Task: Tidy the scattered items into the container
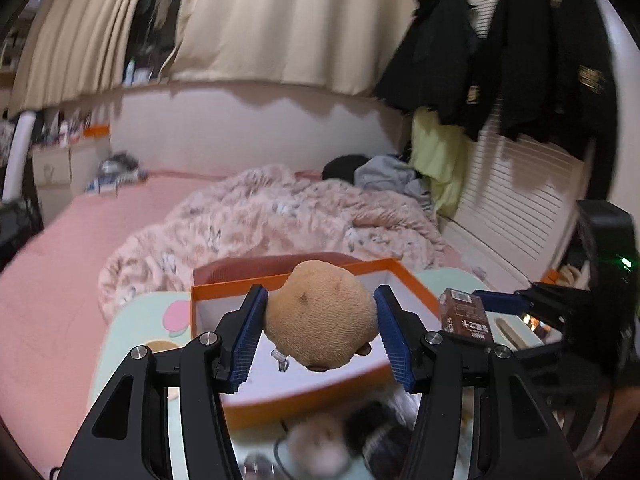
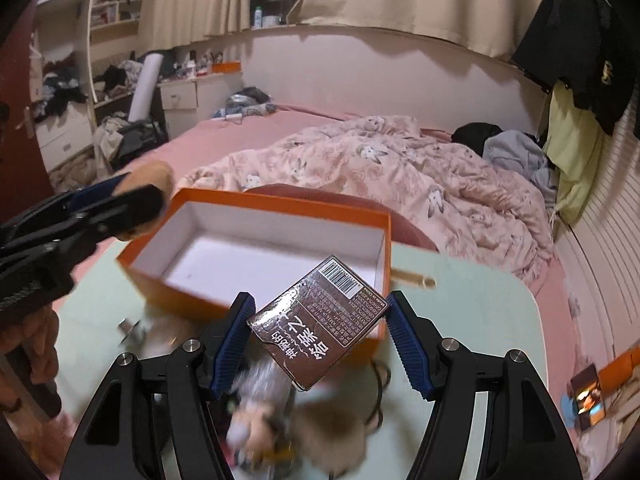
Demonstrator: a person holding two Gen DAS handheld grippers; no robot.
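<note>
A lived-in bedroom of a home is shown. Most of the room is taken up by a wide bed [image 2: 248, 136] covered with a pink sheet, on which a rumpled floral quilt [image 2: 400, 176] and a heap of loose clothes [image 2: 508, 148] are left. Beige curtains [image 1: 280, 28] are hung along the wall behind it, and dark garments [image 1: 520, 60] are hung up beside slatted white doors [image 1: 516, 200]. At the far side a small white drawer unit [image 2: 180, 98] crowded with bottles and shelves [image 2: 112, 8] piled with belongings are seen, with more clothing scattered on the floor.
</note>
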